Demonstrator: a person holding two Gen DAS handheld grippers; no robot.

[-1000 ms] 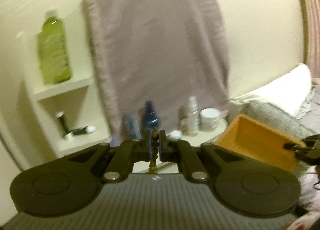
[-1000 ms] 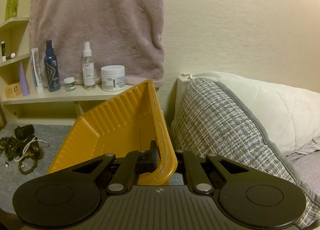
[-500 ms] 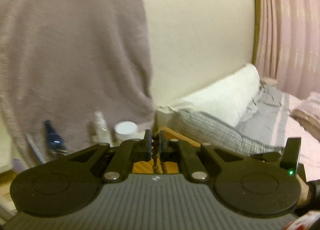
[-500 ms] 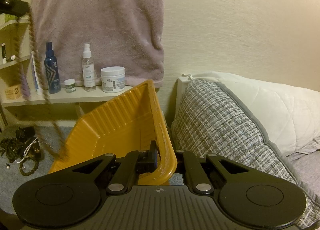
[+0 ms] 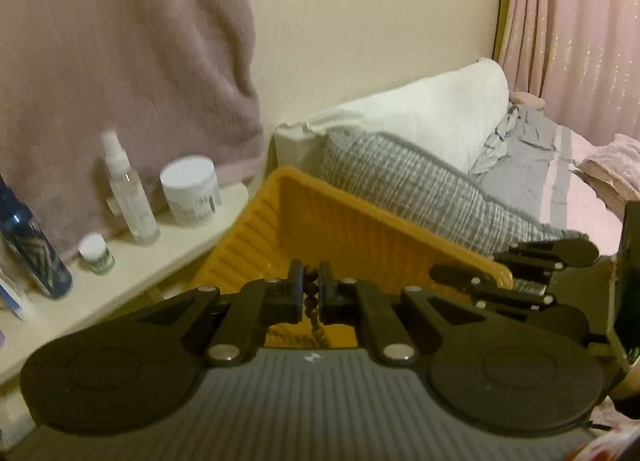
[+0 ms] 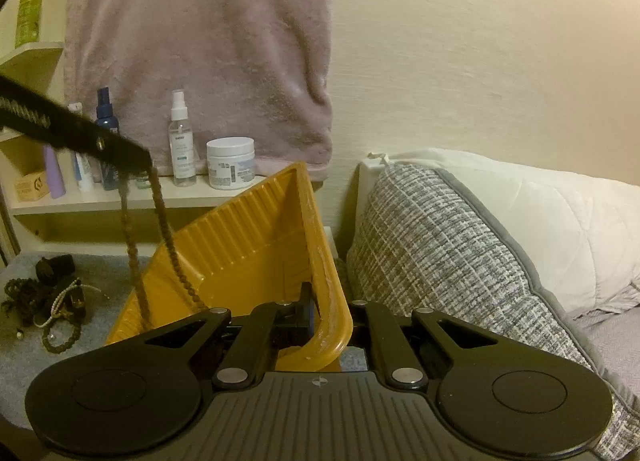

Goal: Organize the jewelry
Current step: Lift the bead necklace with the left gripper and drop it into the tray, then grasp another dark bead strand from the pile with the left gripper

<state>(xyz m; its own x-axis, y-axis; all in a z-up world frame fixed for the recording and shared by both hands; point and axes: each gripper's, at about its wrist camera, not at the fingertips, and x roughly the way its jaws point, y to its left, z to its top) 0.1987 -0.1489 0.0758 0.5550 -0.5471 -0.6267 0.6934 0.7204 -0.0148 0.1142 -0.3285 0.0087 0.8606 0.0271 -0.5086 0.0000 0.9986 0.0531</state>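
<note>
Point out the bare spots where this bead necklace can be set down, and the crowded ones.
Free: the orange tray, its ribbed floor bare apart from the bead necklace hanging into it. Also the grey cover between tray and jewelry pile. Crowded: that pile, and the shelf of bottles.

Bead necklace (image 6: 172,245): brown beads, a long loop hanging in two strands, lower end inside the tray.
Tray (image 6: 248,249): orange ribbed plastic, tilted, its far corner raised toward 12 o'clock.
Jewelry pile (image 6: 48,297): dark beads and a pearl strand, on grey cloth at 9 o'clock of the tray.
</note>
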